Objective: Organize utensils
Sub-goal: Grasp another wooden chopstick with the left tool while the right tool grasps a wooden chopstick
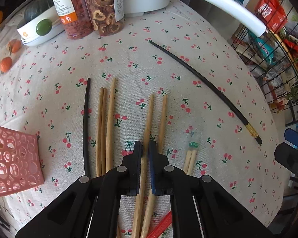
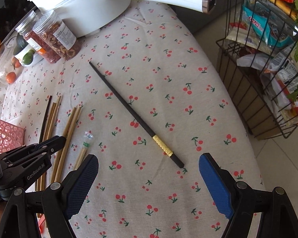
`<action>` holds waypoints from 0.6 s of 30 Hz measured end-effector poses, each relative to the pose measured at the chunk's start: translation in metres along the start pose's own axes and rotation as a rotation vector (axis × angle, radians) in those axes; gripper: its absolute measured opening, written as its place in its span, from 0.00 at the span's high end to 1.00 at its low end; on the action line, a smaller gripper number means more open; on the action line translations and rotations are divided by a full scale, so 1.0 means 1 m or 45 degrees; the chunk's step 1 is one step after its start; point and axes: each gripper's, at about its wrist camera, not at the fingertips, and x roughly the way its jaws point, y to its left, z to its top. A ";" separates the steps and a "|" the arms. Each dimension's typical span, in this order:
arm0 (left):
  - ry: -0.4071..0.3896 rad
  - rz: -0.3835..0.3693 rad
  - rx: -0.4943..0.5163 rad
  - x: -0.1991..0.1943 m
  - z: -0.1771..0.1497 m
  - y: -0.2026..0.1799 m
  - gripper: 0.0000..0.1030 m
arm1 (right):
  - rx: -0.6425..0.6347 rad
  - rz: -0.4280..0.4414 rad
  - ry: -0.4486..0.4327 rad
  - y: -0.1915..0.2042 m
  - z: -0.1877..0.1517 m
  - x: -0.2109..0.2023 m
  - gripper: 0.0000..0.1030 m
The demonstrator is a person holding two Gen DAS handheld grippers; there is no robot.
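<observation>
The left gripper (image 1: 146, 144) is clamped on a wooden chopstick (image 1: 148, 119) at mid-shaft, its twin (image 1: 162, 123) lying just beside at three o'clock. It looks light, stiff and thin, likely to pivot, so a central grip suits. The right gripper (image 2: 149, 170) hangs spread wide, empty, above the black chopstick (image 2: 129, 104), whose gold band (image 2: 162, 145) at five o'clock looks slick.

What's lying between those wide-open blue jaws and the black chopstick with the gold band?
Only bare cherry-print tablecloth, per the right wrist view; the black chopstick lies just beyond the right gripper.
</observation>
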 end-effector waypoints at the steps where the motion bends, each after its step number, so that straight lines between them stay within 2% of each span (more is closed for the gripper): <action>1: -0.011 0.024 0.002 -0.002 -0.001 0.000 0.94 | -0.001 -0.002 0.002 0.001 0.000 0.001 0.16; 5: -0.121 0.000 0.080 -0.034 -0.016 0.000 0.94 | 0.004 0.007 0.009 0.007 0.000 0.002 0.16; 18: -0.445 -0.167 0.063 -0.177 -0.093 0.048 0.94 | -0.056 0.077 0.047 0.061 -0.007 0.017 0.16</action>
